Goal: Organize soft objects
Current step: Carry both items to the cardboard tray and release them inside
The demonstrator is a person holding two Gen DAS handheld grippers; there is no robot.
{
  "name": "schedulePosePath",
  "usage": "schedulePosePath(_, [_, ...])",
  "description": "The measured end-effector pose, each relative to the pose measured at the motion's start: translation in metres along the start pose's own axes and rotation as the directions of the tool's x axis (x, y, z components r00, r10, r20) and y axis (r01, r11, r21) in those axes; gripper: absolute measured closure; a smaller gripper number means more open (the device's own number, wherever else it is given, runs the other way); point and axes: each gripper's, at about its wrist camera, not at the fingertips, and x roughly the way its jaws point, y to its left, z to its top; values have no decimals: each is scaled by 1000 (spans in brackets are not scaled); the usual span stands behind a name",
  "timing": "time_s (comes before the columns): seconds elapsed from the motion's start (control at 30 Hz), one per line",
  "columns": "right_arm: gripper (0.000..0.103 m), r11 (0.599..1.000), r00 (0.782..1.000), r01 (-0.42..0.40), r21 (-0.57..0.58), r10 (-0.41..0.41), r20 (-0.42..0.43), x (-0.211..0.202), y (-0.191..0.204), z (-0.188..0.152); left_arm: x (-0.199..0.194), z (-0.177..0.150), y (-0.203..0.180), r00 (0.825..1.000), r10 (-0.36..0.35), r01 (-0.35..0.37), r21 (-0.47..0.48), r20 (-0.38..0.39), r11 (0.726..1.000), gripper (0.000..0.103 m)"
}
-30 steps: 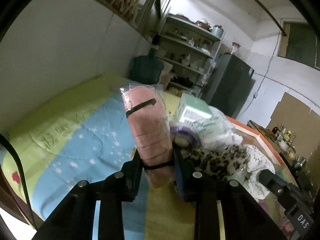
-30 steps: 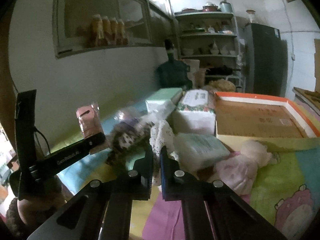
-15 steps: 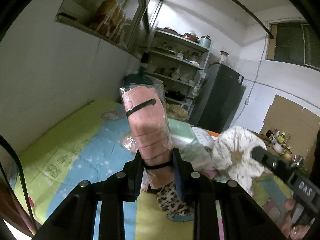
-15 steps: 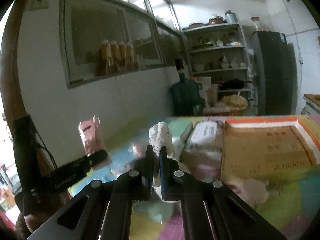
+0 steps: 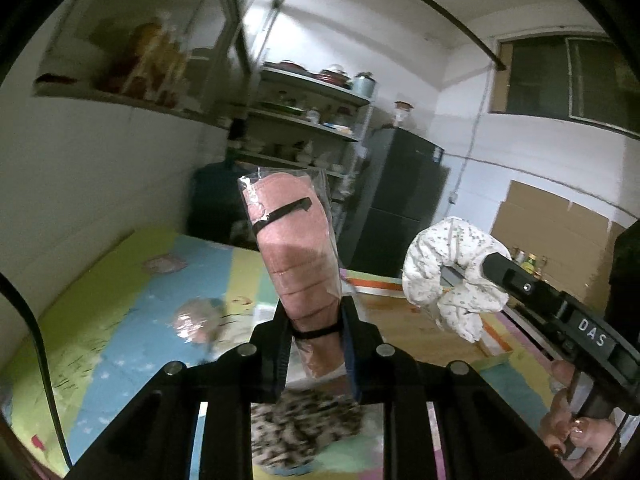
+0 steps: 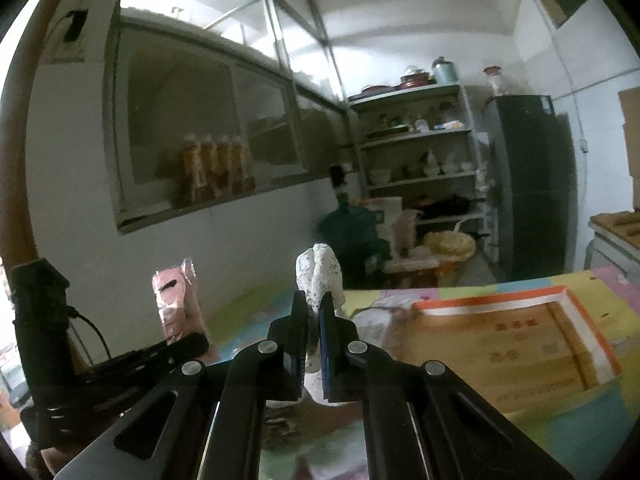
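Left gripper clamped tight on a pink pad pack in clear wrap, jaws having just closed further onto its lower end. Long axis upright, tilted slightly toward upper left of frame, rising straight out of the jaws at centre. Right gripper pinched nearly shut on a white floral cloth bundle, bulging up above the tips; in left wrist view the same bundle hangs centre right, apart from the pack. Both items held aloft, clear of the surface. Open cardboard box w/ orange rim at lower right of right wrist view, nearer the right gripper than the left; likely drop spot, judging by task. Leopard-print fabric directly below left jaws, on a pastel play mat in green, blue, yellow. Room: white walls, shelves w/ dishes upper centre, dark fridge beside them, bottles on a ledge at left.
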Motion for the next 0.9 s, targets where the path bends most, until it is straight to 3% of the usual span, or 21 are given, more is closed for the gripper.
schedulePosePath(0.23, [98, 996, 995, 95, -3, -95, 19, -19, -40, 14, 26, 10, -47, 993, -113, 114, 30, -33, 993, 80])
schedulePosePath(0.4, [98, 982, 982, 188, -18, -188, 12, -30, -74, 15, 55, 4, -86, 977, -192, 195, 32, -92, 980, 80])
schedulePosePath(0.67, [98, 949, 948, 314, -30, -315, -36, -38, -140, 11, 116, -16, -138, 935, -277, 285, 5, -222, 959, 80])
schedulePosePath(0.9, [98, 918, 912, 396, -39, -398, -103, -36, -201, 6, 170, -30, -171, 895, -296, 303, -33, -333, 952, 80])
